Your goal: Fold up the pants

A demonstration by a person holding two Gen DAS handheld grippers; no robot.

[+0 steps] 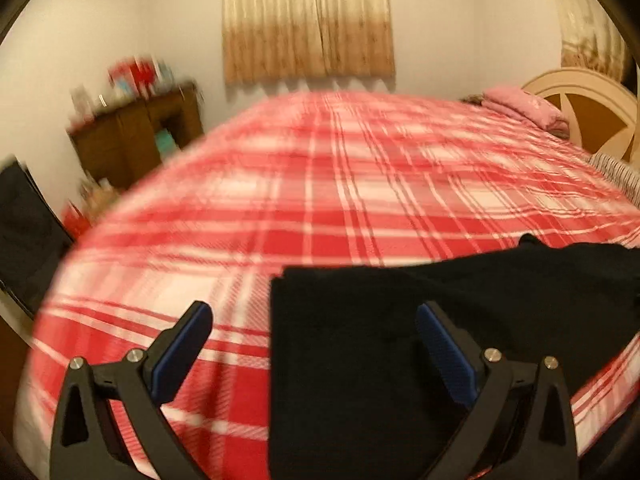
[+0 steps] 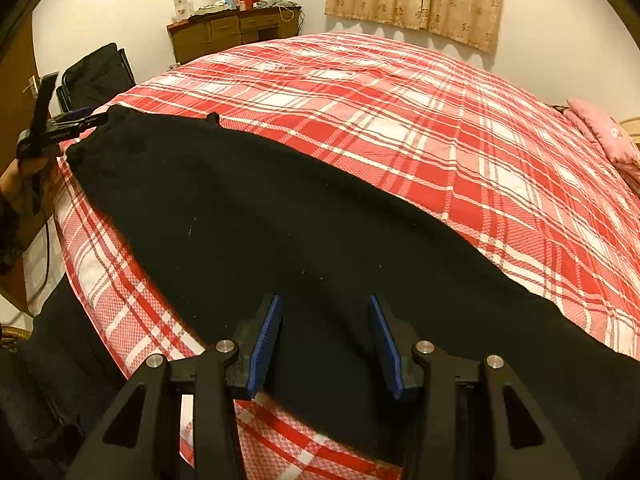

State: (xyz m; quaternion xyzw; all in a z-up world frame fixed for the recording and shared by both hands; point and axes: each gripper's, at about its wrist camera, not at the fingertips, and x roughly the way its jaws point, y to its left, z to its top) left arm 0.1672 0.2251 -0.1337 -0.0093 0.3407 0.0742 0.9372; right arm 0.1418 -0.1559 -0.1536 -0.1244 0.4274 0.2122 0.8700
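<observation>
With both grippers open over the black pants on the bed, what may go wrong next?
1. The pants lie near the bed's edge; a pull may slide them off.
2. The left gripper straddles the pants' end edge, so it may pinch the plaid cover too.
3. The right gripper may grab only the top layer.

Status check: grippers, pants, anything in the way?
Left hand-held gripper open, empty, at pants' end. Right hand-held gripper open over the black pants, laid lengthwise on the plaid bed. Nothing in the way.
</observation>
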